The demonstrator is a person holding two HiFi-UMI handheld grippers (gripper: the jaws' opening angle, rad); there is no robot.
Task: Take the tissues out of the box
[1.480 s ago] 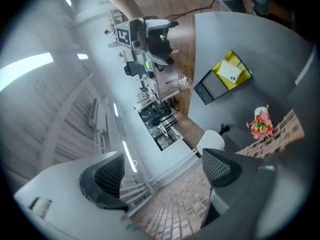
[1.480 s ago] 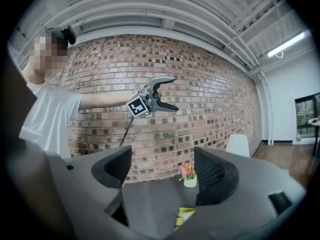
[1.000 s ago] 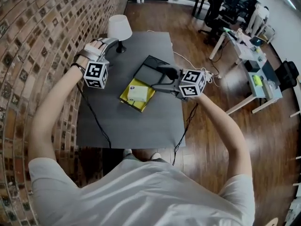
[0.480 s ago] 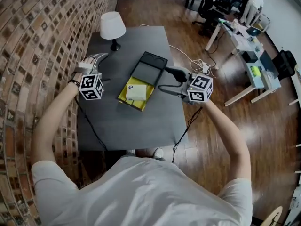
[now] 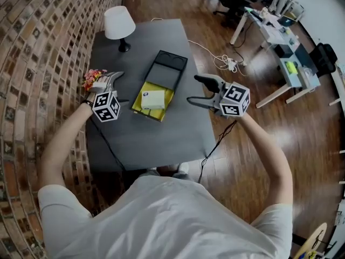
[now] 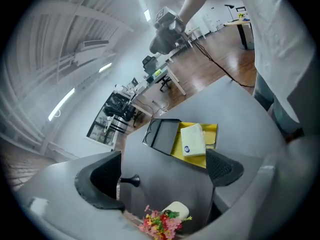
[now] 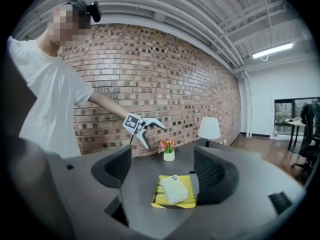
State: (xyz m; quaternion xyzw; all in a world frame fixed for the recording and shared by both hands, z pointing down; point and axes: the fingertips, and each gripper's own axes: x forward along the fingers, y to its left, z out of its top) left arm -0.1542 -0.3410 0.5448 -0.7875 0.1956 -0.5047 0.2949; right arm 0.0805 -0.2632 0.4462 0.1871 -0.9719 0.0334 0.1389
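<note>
Compared with a second ago, both tools have drawn away from the middle of the table [image 5: 156, 139]. The left gripper [image 5: 119, 86] has dropped from beside the lamp [image 5: 119, 23] to the table's left edge, just by a small pot of flowers [image 5: 92, 77]. The right gripper [image 5: 193, 88], which was reaching in over the black tray [image 5: 171, 66], now hangs over the table's right edge, clear of everything. The tissue pack [image 5: 153, 99] has not moved: it lies flat on the open yellow box [image 5: 168, 95] near the table's centre, with the black tray touching the box's far end.

The left gripper's jaws are closing, still well apart, with nothing between them. Its own view shows only the tabletop, the lamp's foot [image 6: 134, 180] and the flowers [image 6: 159, 223] beyond. The right gripper's jaws stand wide and empty, and the box with its pack [image 7: 175, 190] sits on the table past them.

A brick wall [image 5: 38, 47] runs along the person's left. On the wooden floor to the right lie loose cables [image 5: 226, 63], and farther off stand cluttered desks [image 5: 285, 63]. Nothing lies between either tool and the box.

The flower pot is cut off by the lower edge of the left gripper view. The pack carries a small round blue mark [image 6: 186, 149], too small to read. I cannot tell how deep the yellow box is or what lies under the pack.
</note>
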